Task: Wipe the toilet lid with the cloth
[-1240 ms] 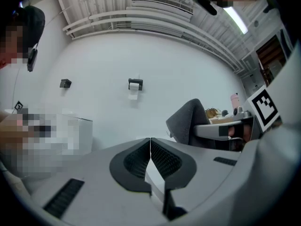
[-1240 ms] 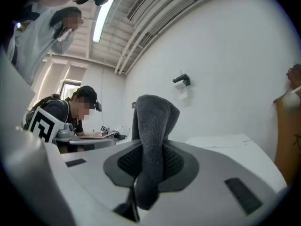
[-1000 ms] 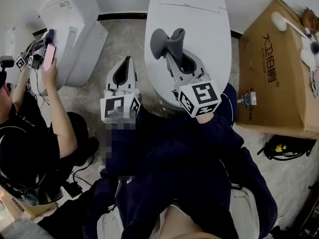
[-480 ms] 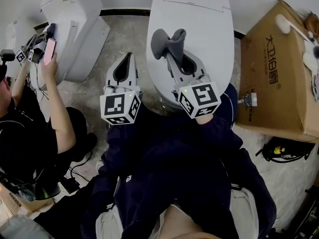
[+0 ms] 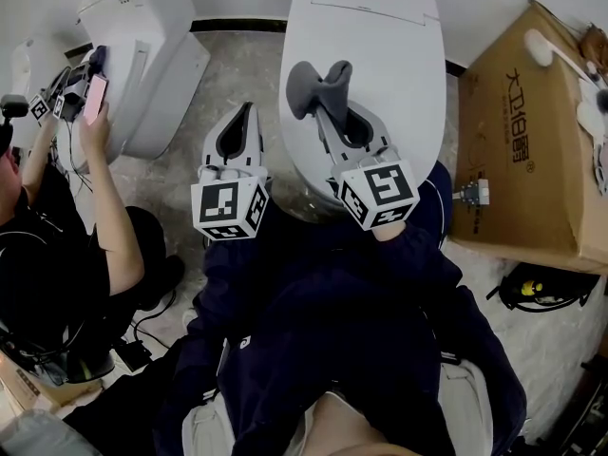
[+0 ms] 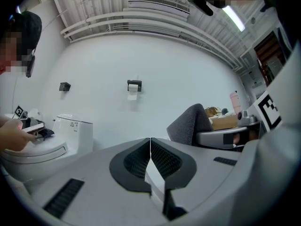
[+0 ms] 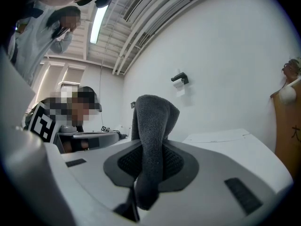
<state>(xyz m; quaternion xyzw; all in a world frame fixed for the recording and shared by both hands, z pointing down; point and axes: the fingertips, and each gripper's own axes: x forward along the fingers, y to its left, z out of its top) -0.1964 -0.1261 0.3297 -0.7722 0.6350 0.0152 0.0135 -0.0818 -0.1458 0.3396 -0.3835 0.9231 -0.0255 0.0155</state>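
The white toilet lid (image 5: pixel 389 46) lies shut in front of me in the head view. A grey cloth (image 5: pixel 318 84) sticks up over its left half, pinched in my right gripper (image 5: pixel 334 112), which is shut on it. In the right gripper view the cloth (image 7: pixel 153 126) rises folded from between the jaws of the right gripper (image 7: pixel 150 171), with the lid (image 7: pixel 235 142) beyond. My left gripper (image 5: pixel 237 126) hangs over the floor just left of the toilet, jaws shut with nothing in them. In the left gripper view the left gripper (image 6: pixel 150 157) has the cloth (image 6: pixel 188 124) to its right.
A second toilet (image 5: pixel 142 46) stands at the left, and a crouching person (image 5: pixel 95 217) holds a phone (image 5: pixel 94 104) by it. A large cardboard box (image 5: pixel 532 141) with a brush (image 5: pixel 560 50) on top sits close at the right. A paper holder (image 6: pixel 134 85) hangs on the wall.
Almost nothing has changed: the right gripper with the cloth has edged slightly left over the lid, and the left gripper has kept its place.
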